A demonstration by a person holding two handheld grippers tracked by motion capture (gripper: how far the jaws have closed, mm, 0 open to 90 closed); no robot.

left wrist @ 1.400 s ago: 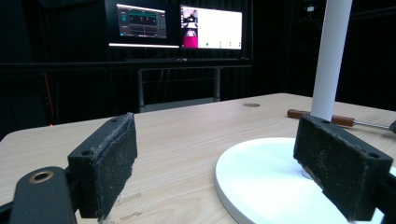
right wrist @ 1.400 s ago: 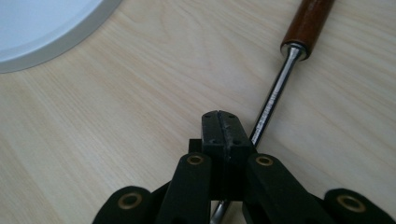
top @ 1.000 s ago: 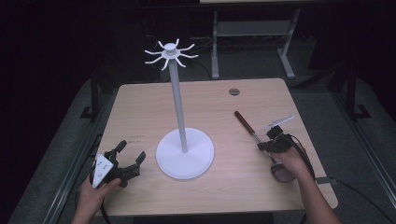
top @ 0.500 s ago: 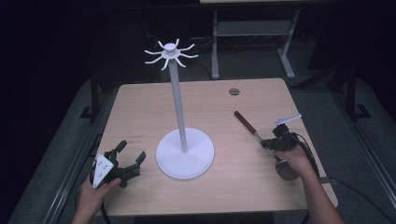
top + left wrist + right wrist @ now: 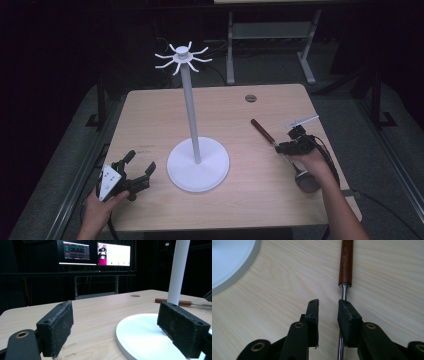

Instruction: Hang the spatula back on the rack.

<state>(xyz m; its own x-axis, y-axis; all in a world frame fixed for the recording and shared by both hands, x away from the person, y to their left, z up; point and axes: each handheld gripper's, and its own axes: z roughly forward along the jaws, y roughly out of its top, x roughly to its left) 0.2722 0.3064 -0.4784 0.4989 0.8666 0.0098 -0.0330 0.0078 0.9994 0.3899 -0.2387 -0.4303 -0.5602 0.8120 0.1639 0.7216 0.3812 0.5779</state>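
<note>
standing near the middle of the pale wooden table [image 5: 150, 110] is a white stand [image 5: 192, 125]: a round flat base, a tall thin pole, and curved hooks fanning out at its top. to its right lies a utensil [image 5: 270, 140] with a reddish-brown wooden handle, a thin metal shaft and a round dark head near the table's right edge. the right gripper [image 5: 328, 308] hovers low over that shaft, jaws parted a narrow way with nothing between them; the shaft runs under the right-hand jaw. the left gripper [image 5: 137, 172] rests at the front left of the table beside the stand's base, jaws spread wide and empty. two lit monitors [image 5: 96, 253] glow in the dark background.
</note>
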